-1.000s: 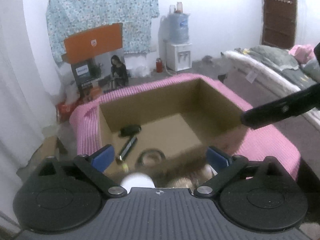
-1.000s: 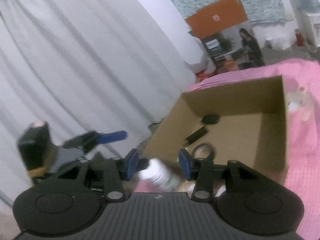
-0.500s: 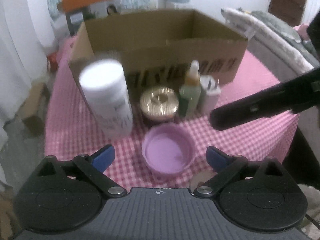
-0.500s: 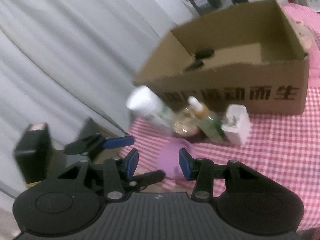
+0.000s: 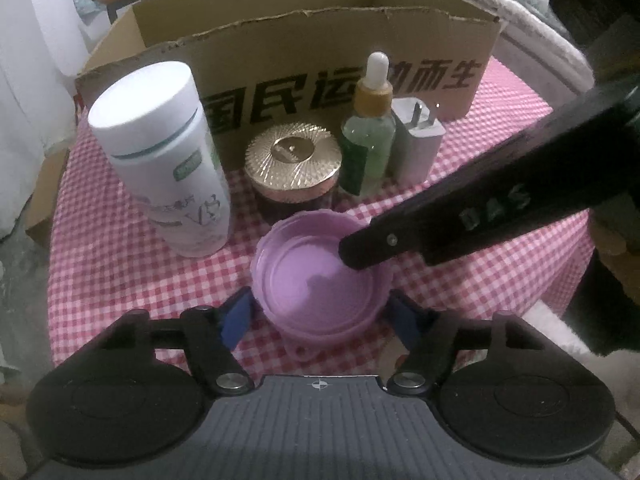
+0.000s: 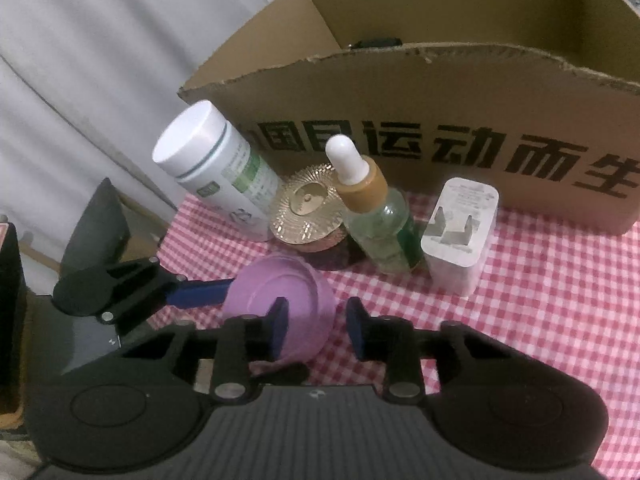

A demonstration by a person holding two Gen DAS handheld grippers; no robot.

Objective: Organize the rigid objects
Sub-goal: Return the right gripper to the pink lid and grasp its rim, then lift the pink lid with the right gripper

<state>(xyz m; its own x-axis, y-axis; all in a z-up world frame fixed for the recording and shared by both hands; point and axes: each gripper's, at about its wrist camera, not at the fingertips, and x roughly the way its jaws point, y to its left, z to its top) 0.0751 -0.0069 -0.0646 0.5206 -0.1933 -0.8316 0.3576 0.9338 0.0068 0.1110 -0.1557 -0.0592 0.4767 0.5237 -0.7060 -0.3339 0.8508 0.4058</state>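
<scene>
Cardboard box (image 5: 304, 40), open-topped, brown, with bold black Chinese characters printed across its near wall and a ragged top edge; it takes up the far part of the table. Only a sliver of something dark shows over the box rim from the right wrist view; cannot tell what. Table covered in a red-and-white checked cloth (image 5: 120, 264). Standing in a row just in front of the box's near wall, left to right: white bottle (image 5: 160, 156), cylindrical, flat white cap, thin teal band, green label, upright; squat dark jar (image 5: 294, 176) with a ribbed gold lid; dropper bottle (image 5: 370, 128), clear greenish glass, tan collar, white bulb, touching or nearly touching the jar; white charger (image 5: 418, 142), prongs up. Nearer the table's front edge sits the purple lid (image 5: 320, 276), a lilac plastic disc, hollow side up, raised scalloped rim, small tab toward the camera. Left gripper (image 5: 322, 314): blue-padded fingers spread, one at each side of the lid, contact with the rim not certain. Right gripper (image 6: 314, 326): fingers apart, straddling the lid's wall, one pad inside the hollow and one outside; from the left wrist view its black finger reaches over the lid's right side.
</scene>
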